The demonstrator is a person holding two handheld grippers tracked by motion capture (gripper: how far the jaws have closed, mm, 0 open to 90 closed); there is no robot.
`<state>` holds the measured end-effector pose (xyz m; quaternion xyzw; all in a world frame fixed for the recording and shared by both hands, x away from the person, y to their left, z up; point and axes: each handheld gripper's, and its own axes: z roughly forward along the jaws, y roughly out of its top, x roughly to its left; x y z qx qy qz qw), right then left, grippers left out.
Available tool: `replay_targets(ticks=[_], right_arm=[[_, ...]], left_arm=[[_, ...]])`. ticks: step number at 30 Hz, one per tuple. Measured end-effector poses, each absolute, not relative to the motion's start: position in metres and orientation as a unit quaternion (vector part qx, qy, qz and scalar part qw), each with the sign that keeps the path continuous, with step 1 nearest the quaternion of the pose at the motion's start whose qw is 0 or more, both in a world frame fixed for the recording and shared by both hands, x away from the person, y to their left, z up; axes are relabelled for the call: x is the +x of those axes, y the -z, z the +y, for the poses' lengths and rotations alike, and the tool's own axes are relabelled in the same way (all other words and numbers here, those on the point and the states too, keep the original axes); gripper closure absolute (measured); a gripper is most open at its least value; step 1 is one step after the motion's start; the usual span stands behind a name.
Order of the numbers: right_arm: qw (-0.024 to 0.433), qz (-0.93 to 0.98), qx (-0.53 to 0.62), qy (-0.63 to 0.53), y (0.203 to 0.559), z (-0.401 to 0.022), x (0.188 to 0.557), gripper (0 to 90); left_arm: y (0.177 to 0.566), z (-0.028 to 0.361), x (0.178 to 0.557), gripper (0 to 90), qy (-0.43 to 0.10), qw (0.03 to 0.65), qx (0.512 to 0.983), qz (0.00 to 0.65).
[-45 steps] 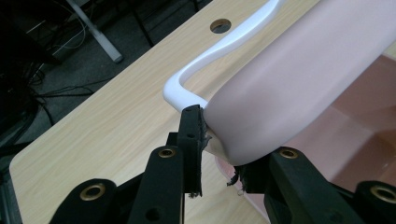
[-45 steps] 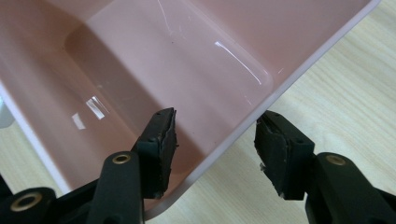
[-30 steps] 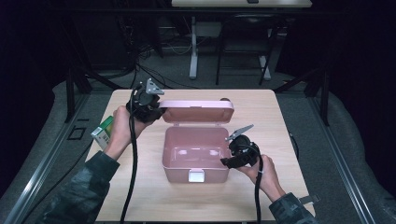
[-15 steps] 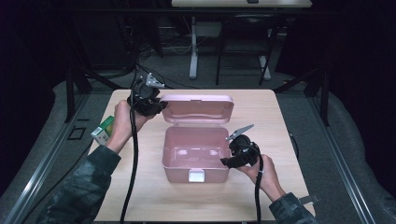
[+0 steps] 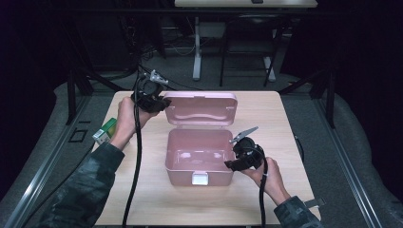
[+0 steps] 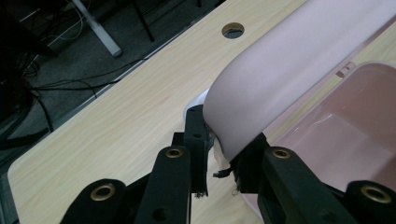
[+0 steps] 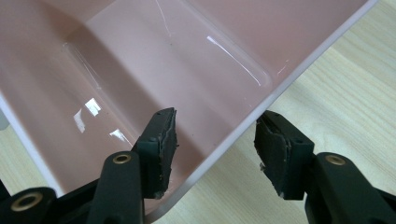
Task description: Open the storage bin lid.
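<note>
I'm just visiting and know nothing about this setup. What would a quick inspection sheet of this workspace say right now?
Surface: wooden table, a round hole near its far edge.
Job's things: pink box, open and empty; lid tilted back.
Clutter: green-and-white carton at the left edge.
Grippers: left gripper clamps the lid's corner; right gripper open, straddling the box's wall.
Cables: one black cable trails from each gripper.
Surroundings: dark room, another table behind.
</note>
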<state>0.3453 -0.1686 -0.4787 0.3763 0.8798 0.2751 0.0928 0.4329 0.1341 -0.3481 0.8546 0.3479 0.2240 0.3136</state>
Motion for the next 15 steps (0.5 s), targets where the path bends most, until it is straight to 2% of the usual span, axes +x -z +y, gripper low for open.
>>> replay_targets(ticks=[15], right_arm=[[0.093,0.879,0.378,-0.275,0.479,-0.168,0.345,48.2]], left_arm=[[0.349,0.133,0.45,78.7,-0.213,0.311,0.854,0.36]])
